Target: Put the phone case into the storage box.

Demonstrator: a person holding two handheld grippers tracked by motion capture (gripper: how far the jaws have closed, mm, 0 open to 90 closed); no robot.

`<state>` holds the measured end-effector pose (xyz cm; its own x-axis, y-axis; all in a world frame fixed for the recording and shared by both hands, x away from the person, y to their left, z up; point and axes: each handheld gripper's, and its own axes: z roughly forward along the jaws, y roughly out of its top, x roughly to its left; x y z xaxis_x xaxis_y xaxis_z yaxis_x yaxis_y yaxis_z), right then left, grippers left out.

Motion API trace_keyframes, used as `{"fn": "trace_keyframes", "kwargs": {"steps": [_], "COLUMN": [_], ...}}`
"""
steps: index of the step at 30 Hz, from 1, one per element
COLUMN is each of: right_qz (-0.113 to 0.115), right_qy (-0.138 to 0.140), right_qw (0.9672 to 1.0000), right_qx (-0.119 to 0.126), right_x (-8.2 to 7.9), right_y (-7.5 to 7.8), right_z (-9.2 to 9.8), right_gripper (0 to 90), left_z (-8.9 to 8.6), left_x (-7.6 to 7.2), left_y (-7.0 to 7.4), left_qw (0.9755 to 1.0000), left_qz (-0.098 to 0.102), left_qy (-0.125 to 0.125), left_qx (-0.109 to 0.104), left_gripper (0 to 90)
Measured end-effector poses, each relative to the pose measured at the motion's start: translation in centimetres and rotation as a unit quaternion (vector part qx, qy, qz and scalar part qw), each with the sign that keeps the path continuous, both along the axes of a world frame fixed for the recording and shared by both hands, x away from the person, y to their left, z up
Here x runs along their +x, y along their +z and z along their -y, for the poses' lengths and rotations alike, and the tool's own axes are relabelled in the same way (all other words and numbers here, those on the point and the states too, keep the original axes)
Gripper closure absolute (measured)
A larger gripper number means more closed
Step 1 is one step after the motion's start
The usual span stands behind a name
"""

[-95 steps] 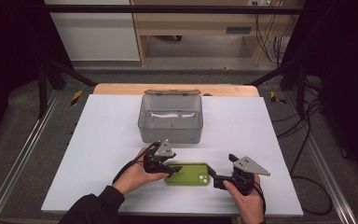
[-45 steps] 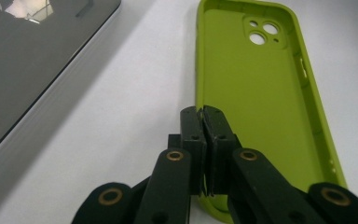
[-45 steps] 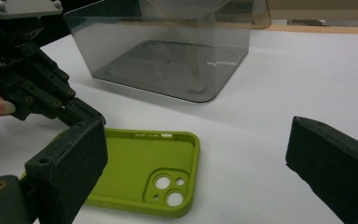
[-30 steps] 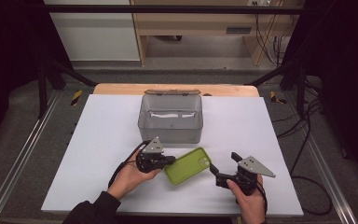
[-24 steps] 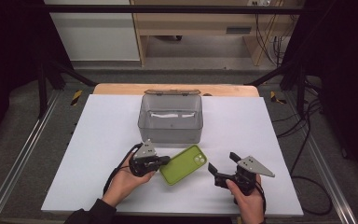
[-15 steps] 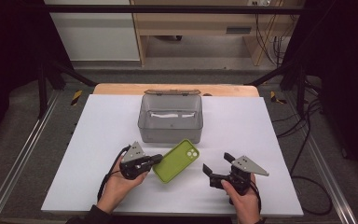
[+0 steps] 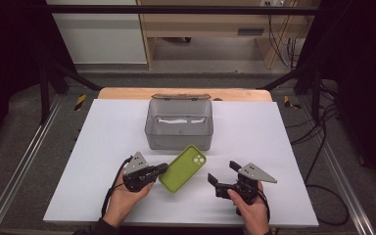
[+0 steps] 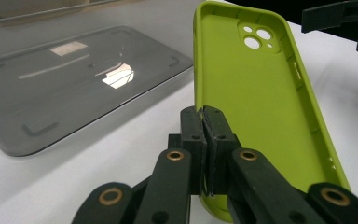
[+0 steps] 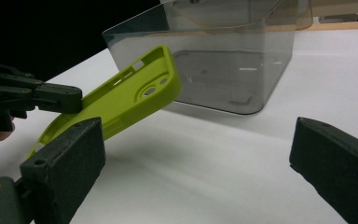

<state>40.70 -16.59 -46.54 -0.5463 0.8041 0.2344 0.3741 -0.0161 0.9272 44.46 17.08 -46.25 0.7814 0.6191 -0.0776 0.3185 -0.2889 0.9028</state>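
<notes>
A lime-green phone case [image 7: 182, 168] is held just above the white table [image 7: 98, 142], its camera cut-out end pointing toward the bin. My left gripper [image 7: 160, 169] is shut on the case's side wall near its lower end [image 8: 207, 135]; the case [image 8: 256, 98] shows its hollow inside to the left gripper view. My right gripper [image 7: 223, 172] stands open to the right of the case with nothing between its pads [image 9: 70, 158]. In the right gripper view the case [image 9: 126, 100] hangs tilted, off the table.
A clear grey plastic bin [image 7: 179, 122] stands at the middle of the table behind the case, seen close in the left gripper view [image 8: 74, 88] and the right gripper view [image 9: 223, 60]. A wooden strip [image 7: 127, 93] runs along the far edge.
My left gripper has drawn back to the left with the green case, which has turned from lying flat to pointing at the bin. My right gripper has let go and opened.
</notes>
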Motion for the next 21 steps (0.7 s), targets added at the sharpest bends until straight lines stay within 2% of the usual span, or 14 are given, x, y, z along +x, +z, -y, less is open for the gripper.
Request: {"fn": "trace_keyframes", "kwargs": {"steps": [7,11,21], "right_qz": [-0.006,-0.011,-0.016], "right_qy": [0.002,0.006,0.03], "right_qw": [1.0,0.9999,0.9993], "right_qx": [0.005,0.012,0.012], "right_x": [0.2,0.3,0.8], "right_y": [0.1,0.3,0.8], "right_z": [-0.4,-1.0,-3.4], "right_gripper": [4.0,4.2,4.6], "left_z": [-0.3,-0.3,-0.8], "left_x": [0.0,-0.1,-0.2], "left_y": [0.1,0.3,0.6], "left_qw": [0.9998,0.9995,0.998], "left_qz": [-0.006,-0.003,0.004], "left_qy": [0.011,0.019,0.044], "left_qx": [-0.016,-0.025,-0.044], "left_gripper": [88.1,88.1,88.1]}}
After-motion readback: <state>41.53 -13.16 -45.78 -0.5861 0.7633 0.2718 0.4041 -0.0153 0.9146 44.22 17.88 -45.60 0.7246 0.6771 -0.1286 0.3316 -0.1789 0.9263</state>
